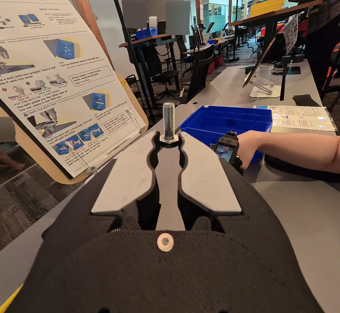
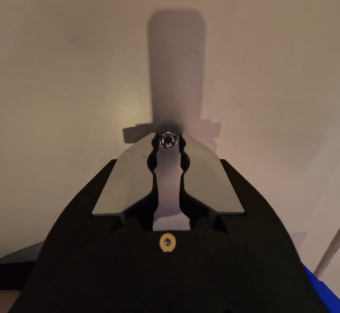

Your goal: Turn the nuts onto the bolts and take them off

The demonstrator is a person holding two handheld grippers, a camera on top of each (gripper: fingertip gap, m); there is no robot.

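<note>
Left wrist view: left gripper closed at its tips on the hex head of a bolt, threaded shank standing upright and bare above the fingers; behind it a blue bin on the grey table, an instruction sheet propped on a board to the left, and a person's hand reaching in from the right with the other gripper's camera end in front of the bin. Right wrist view: right gripper pointed down at the pale tabletop — its tips pinch a small hex nut by its flats, hole facing the camera, the gripper's shadow lying on the surface beyond, a blue edge at the lower right corner.
</note>
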